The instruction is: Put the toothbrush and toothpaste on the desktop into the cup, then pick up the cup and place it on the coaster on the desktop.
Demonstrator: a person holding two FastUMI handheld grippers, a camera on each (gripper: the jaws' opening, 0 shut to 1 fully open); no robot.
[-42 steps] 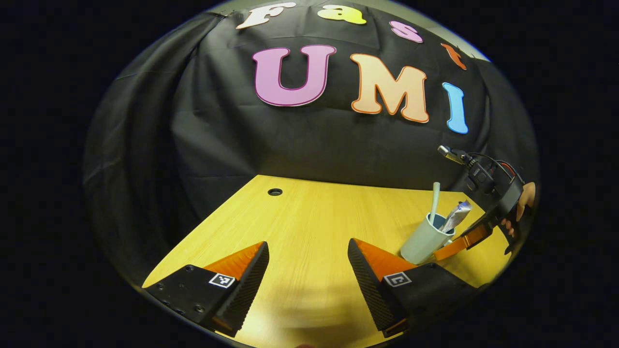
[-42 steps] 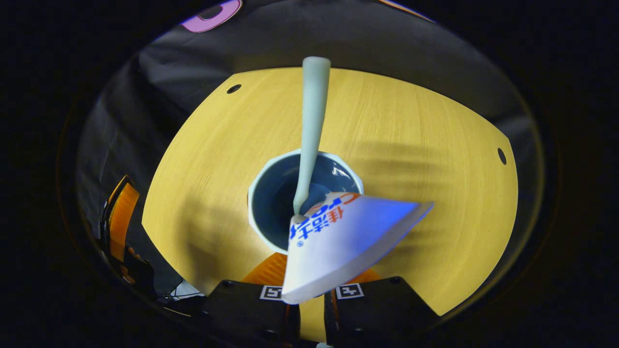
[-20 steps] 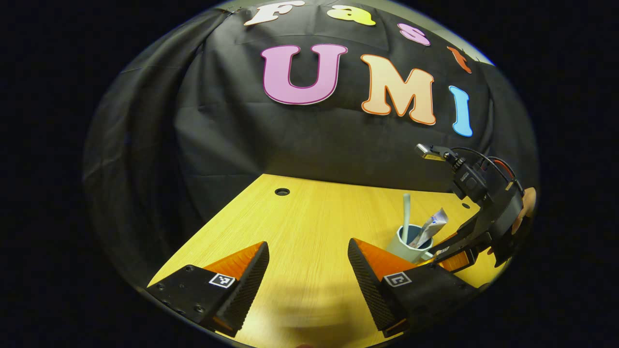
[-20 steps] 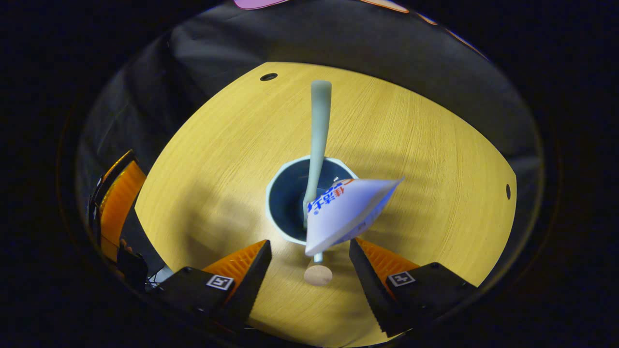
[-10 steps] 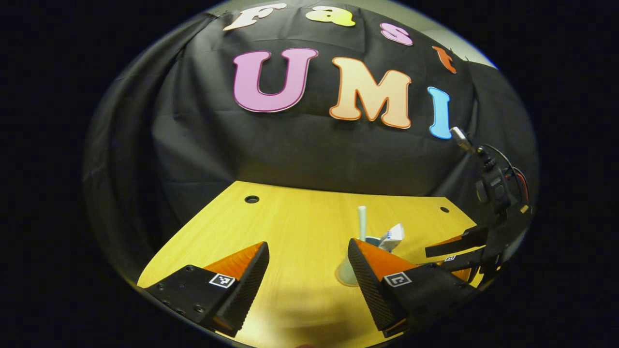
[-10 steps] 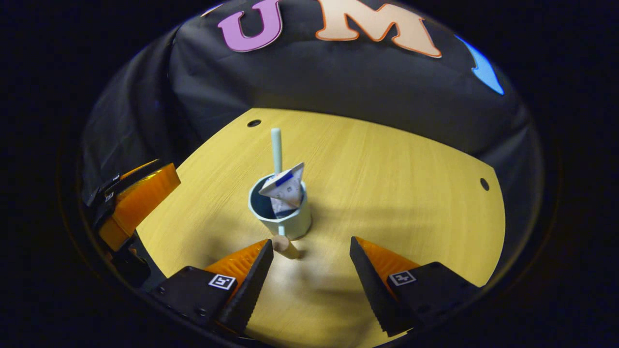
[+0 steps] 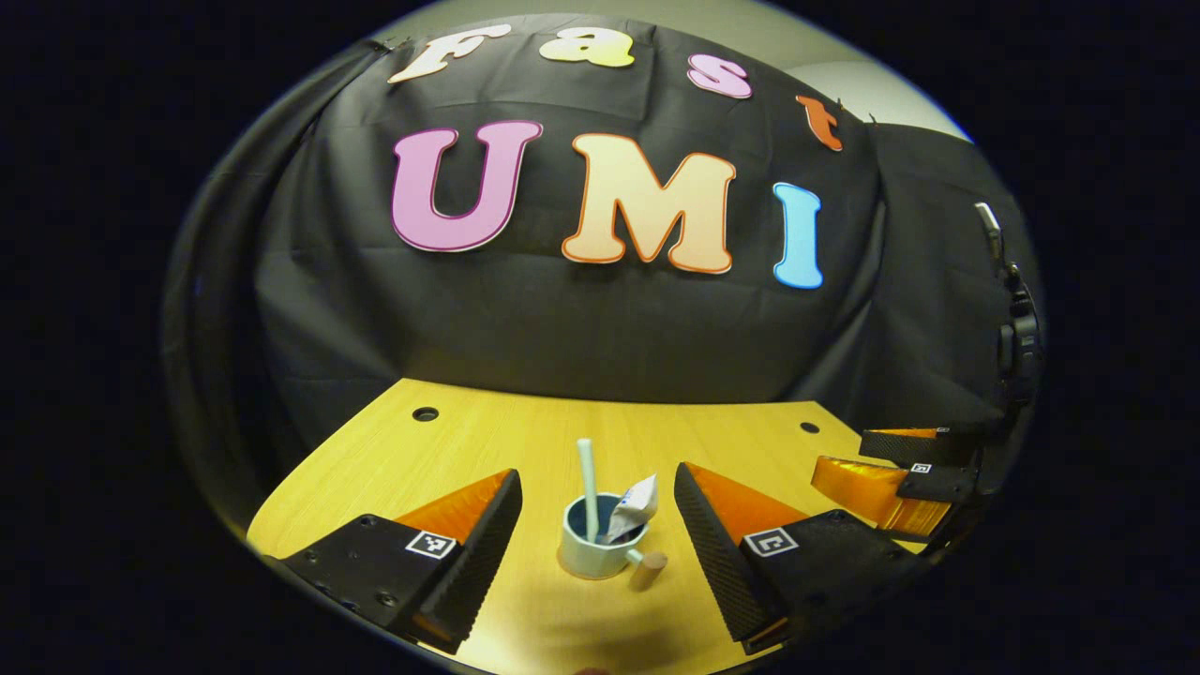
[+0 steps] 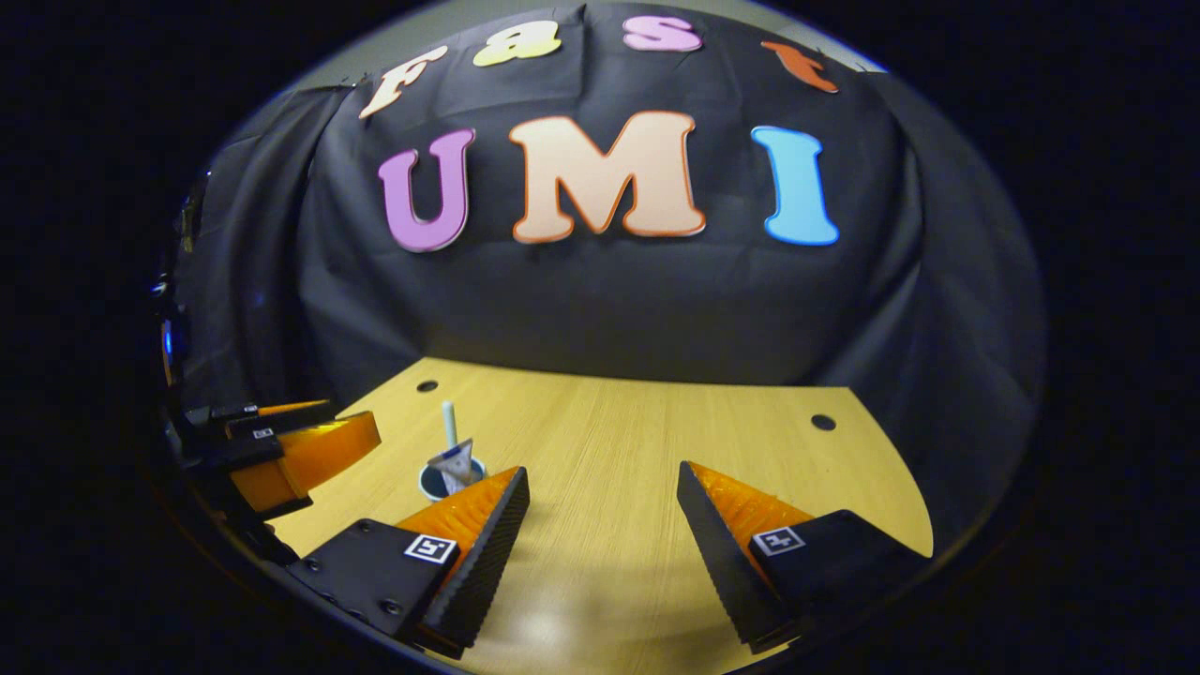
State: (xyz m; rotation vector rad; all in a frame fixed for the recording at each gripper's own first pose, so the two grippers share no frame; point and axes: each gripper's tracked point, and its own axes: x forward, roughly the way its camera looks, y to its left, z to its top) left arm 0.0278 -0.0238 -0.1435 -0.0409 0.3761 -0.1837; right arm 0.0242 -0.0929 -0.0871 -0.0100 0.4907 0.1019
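Observation:
A pale cup (image 7: 591,553) stands upright on the wooden desktop (image 7: 487,450), its wood-tipped handle (image 7: 649,569) pointing toward me. A light green toothbrush (image 7: 588,483) and a white toothpaste tube (image 7: 634,506) stick up out of it. My left gripper (image 7: 595,471) is open, and the cup sits just ahead, framed between its fingers without touching them. My right gripper (image 8: 601,469) is open and empty, off to the cup's right. In the right gripper view the cup (image 8: 437,481) is partly hidden behind the left finger, with the toothbrush (image 8: 449,424) above it.
The desktop has small round holes near its far corners (image 7: 425,413) (image 7: 808,427). Black cloth hangs right behind the far edge. The right gripper (image 7: 841,452) hovers at the desk's right side in the left gripper view; the left gripper (image 8: 356,419) is at the left in the right gripper view.
The right gripper opened, let go of the toothpaste tube in the cup, and drew back up and to the right. The left gripper swung over until the cup sat between its fingers.

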